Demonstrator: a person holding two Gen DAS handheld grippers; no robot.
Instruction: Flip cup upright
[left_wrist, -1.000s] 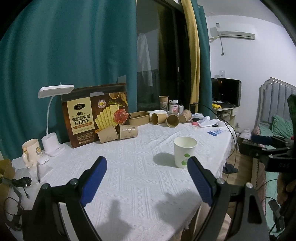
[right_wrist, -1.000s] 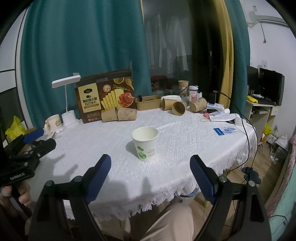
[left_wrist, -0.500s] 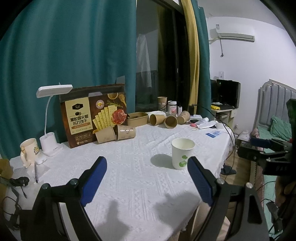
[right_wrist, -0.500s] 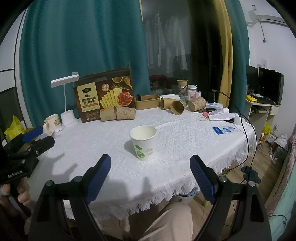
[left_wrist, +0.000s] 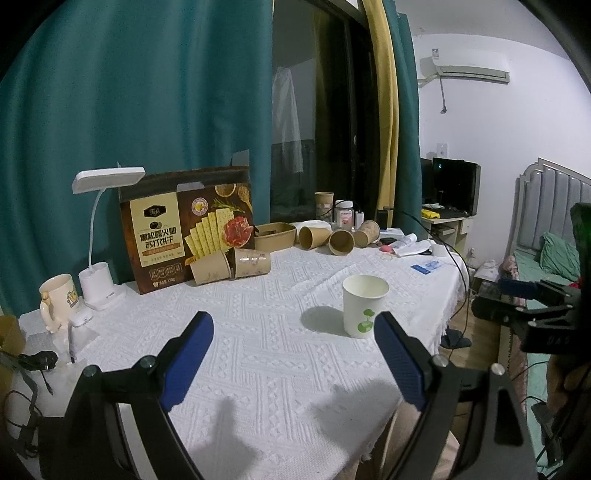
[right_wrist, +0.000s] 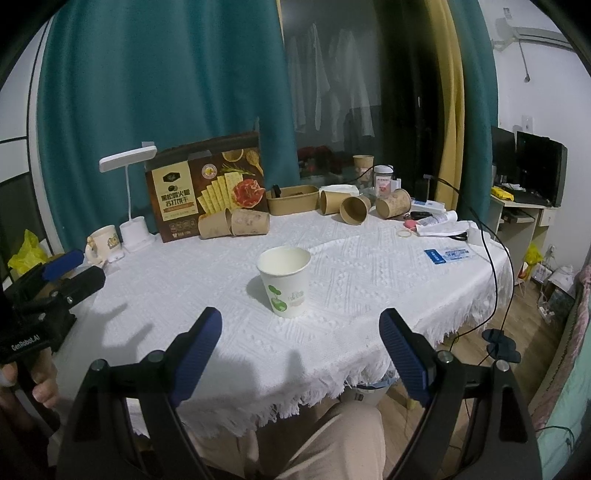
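Note:
A white paper cup with a green leaf print stands upright, mouth up, on the white tablecloth; it also shows in the right wrist view. My left gripper is open and empty, held back from the cup, which sits just beyond its right finger. My right gripper is open and empty, held at the table's front edge with the cup ahead between its fingers. The right gripper also shows in the left wrist view, and the left gripper in the right wrist view.
A cracker box, several brown paper cups lying on their sides, a brown tray, a white desk lamp and a mug line the far side. A black cable hangs off the right edge.
Both grippers have drawn slightly back and up from the cup. The cup stays upright in place.

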